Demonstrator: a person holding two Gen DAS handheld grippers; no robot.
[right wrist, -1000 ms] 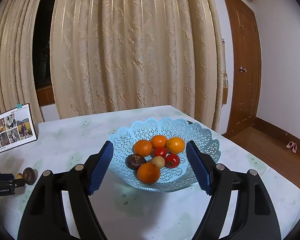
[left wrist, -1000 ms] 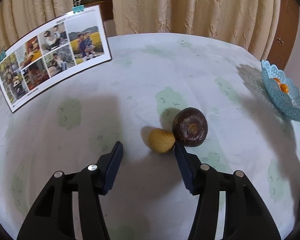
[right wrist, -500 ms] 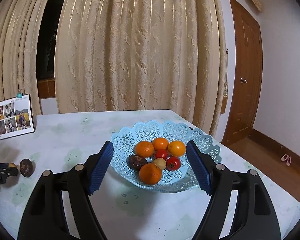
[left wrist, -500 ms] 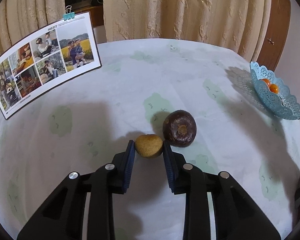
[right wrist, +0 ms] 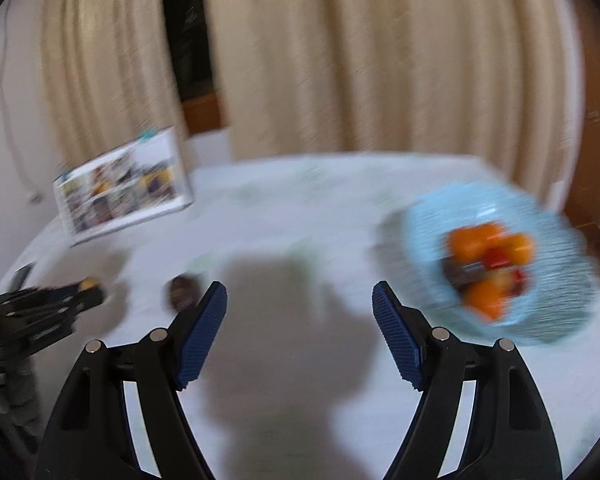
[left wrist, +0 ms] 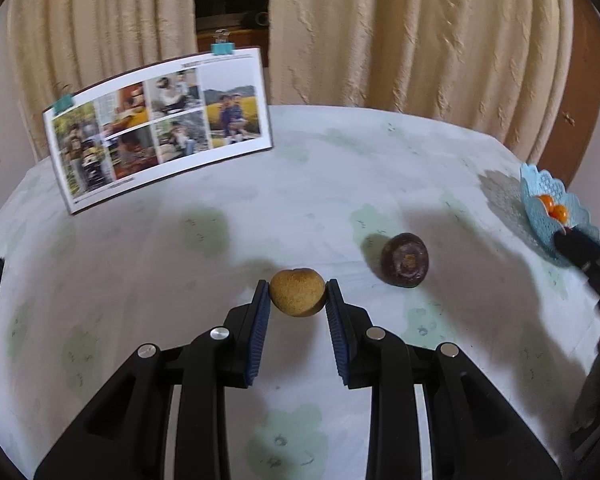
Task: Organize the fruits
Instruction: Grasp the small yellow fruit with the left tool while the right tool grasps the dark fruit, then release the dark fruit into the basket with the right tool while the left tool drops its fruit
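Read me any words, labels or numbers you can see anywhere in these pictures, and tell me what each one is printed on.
None can be read.
Photo collage board: a small heading line at its top edge and a line of print along its bottom edge, both too small to read.
Tablecloth: small dark scribble marks on the green patches, not legible as words.
Right wrist view: too blurred for any text.

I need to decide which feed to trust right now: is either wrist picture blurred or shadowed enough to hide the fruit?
Left wrist view: sharp; the small tan fruit in the left gripper and the dark fruit read clearly, with soft shadows across the tablecloth. Right wrist view: heavy motion blur; the blue basket and its oranges smear, and a broad shadow lies ahead of the open right gripper.
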